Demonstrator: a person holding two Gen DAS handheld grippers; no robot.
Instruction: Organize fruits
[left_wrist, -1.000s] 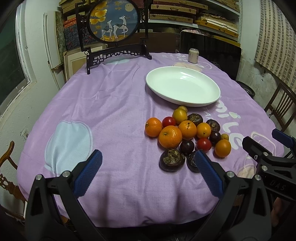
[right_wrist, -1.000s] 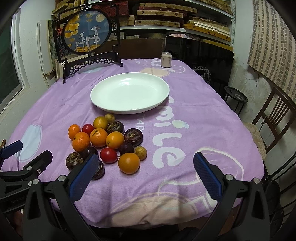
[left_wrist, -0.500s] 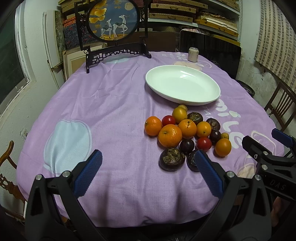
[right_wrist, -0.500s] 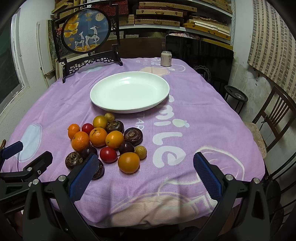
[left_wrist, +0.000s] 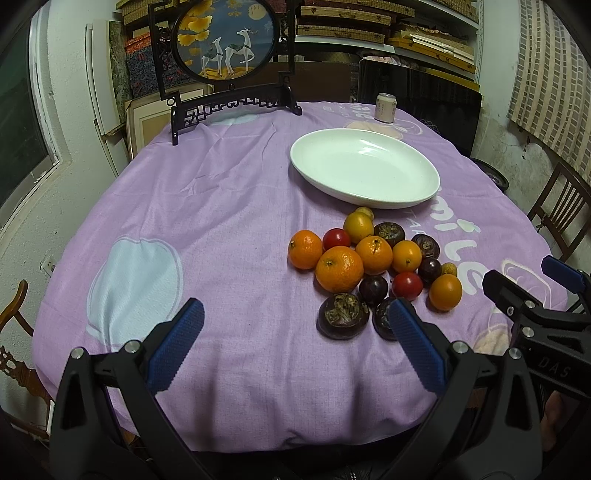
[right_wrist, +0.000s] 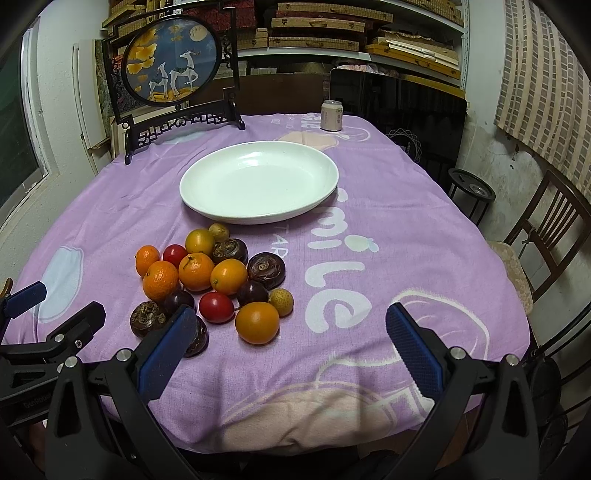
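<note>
Purple cloth (left_wrist: 221, 206) covers the counter, with shelves of flat boxes along the back wall and wooden chairs at the sides. On the near half of the cloth lies a tight cluster of fruits (left_wrist: 373, 269), the pieces touching one another. The left gripper (left_wrist: 295, 334) hovers at the near edge with its blue-padded fingers (left_wrist: 173, 347) spread wide and nothing between them; the cluster sits ahead and to its right, and its right pad overlaps the nearest dark fruit in view. The right gripper (right_wrist: 288, 343) hangs beside it, fingers (right_wrist: 413, 350) also wide apart and empty, with the cluster ahead and to its left, its left pad in front of a dark fruit.

Beyond the cluster and just apart from it stands a white plate (right_wrist: 221, 206), with nothing on it. Open cloth stretches left of the fruits and right of them toward the counter's curved edge. A can (right_wrist: 331, 116) and a framed deer screen (right_wrist: 171, 70) stand at the far edge, well apart from the plate.

The fruits are mixed: glossy orange citrus of several sizes, two small red ones, dark purple rounds, rough brown-black ones, and a few small yellowish pieces.
</note>
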